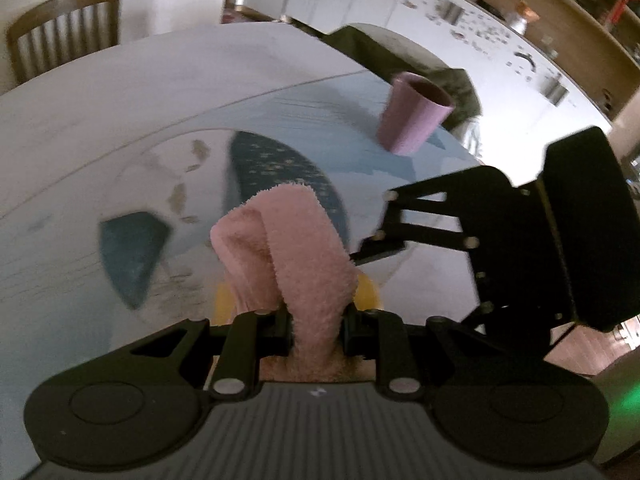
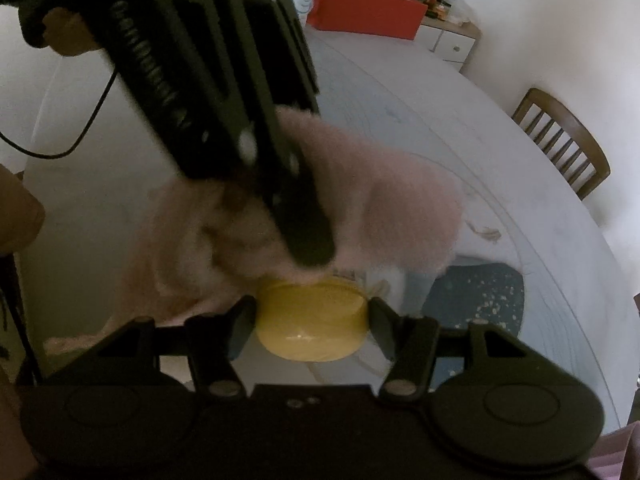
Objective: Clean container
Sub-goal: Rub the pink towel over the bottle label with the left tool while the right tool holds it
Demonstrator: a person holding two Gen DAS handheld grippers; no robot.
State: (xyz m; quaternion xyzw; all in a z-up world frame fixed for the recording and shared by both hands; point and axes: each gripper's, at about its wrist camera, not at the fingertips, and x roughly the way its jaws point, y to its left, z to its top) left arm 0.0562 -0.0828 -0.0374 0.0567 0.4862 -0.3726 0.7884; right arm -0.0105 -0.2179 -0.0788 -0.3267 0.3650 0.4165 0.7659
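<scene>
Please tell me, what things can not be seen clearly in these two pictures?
- Yellow container, right wrist view: its top is covered by the pink cloth and the left gripper.
- Yellow container, left wrist view: only slivers show behind the cloth.
- Cloth, right wrist view: blurred.
- Pink cup, left wrist view: its inside is dark.

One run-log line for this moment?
left gripper: shut on pink cloth | right gripper: shut on yellow container | cloth on container top

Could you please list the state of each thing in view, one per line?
Left gripper: shut on the pink towel.
Right gripper: shut on the yellow container.
Pink towel: bunched, pressed on the container.
Yellow container: gripped at its sides.
Pink cup: upright, open, untouched.
</scene>
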